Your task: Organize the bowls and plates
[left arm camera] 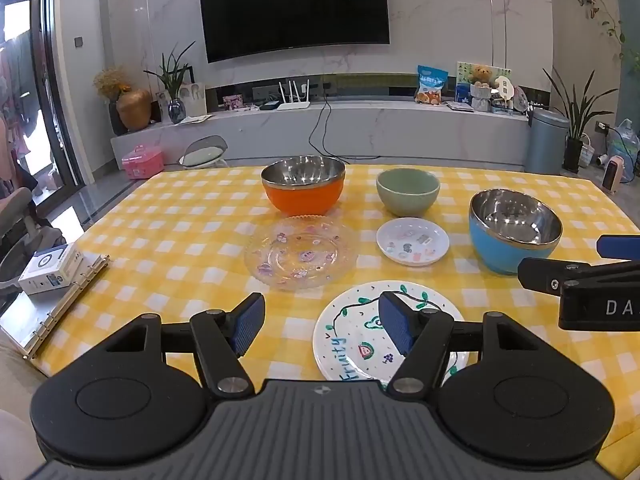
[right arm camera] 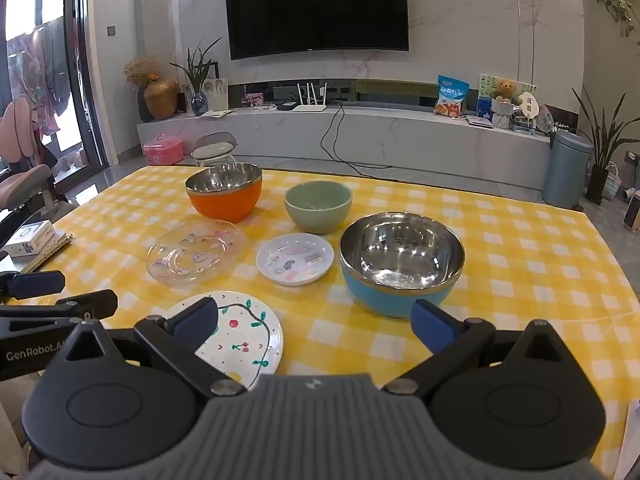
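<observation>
Yellow-and-white checked cloth covers the bench, which stands before a wall-mounted television and a long marble console.

Left tongs: jaws wide apart, nothing between the pads, hovering above the near edge of the bench. Directly beneath and just ahead of its right-hand finger lies the painted white plate, lettered "Fruity". Ahead of the left tongs lies the clear glass plate, and beyond that plate stands the orange bowl, steel-lined, upright.

Right tongs: jaws wide apart, gripping nothing. The blue bowl, steel-lined and upright, stands just ahead, near its right-hand finger. The painted white plate sits under its left-hand finger. Ahead and slightly left of the right tongs lies the small white dish with printed motifs; beyond that dish stands the green bowl, upright.

All six pieces stand separately; none is stacked. The orange bowl and the clear glass plate look close to touching; I cannot tell whether they do.

Off to the left of both tongs, a ring binder with a small white box on it lies at the bench edge.
</observation>
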